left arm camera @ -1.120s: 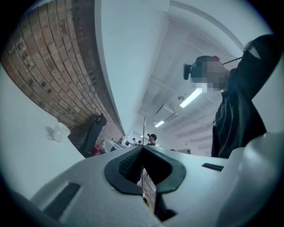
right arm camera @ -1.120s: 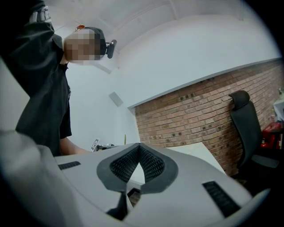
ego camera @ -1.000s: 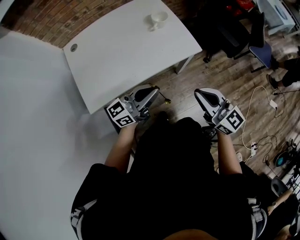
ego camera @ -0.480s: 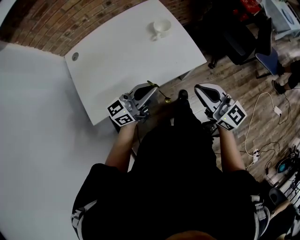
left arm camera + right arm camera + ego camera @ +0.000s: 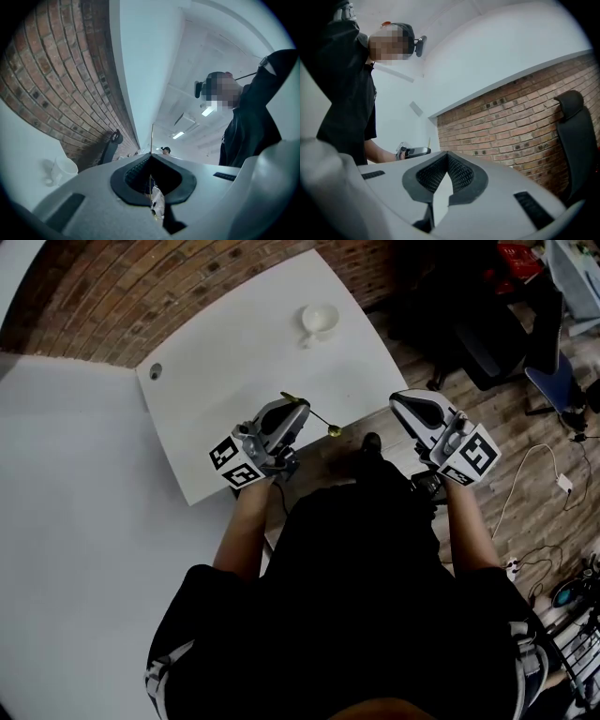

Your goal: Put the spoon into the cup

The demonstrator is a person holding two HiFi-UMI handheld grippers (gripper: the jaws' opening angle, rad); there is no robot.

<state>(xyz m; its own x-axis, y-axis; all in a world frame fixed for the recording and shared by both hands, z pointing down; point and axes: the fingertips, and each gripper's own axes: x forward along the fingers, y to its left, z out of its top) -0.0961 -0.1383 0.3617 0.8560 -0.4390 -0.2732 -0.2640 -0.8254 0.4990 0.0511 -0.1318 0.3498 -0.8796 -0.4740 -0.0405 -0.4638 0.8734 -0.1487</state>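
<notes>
A white cup stands at the far right part of the white table. My left gripper is over the table's near edge, shut on the thin handle of a gold spoon. The spoon's bowl sticks out to the right, past the table's edge. In the left gripper view the handle rises between the closed jaws of the left gripper, and the cup sits low at the left. My right gripper hangs over the floor right of the table, shut and empty, as the right gripper view confirms.
A brick wall runs behind the table. A round cable hole marks the table's left part. A dark office chair stands to the right on the wooden floor, with cables lying further right.
Both grippers have moved forward toward the table. The spoon, earlier over the floor, now reaches the table's near edge. Both jaws stay shut.
</notes>
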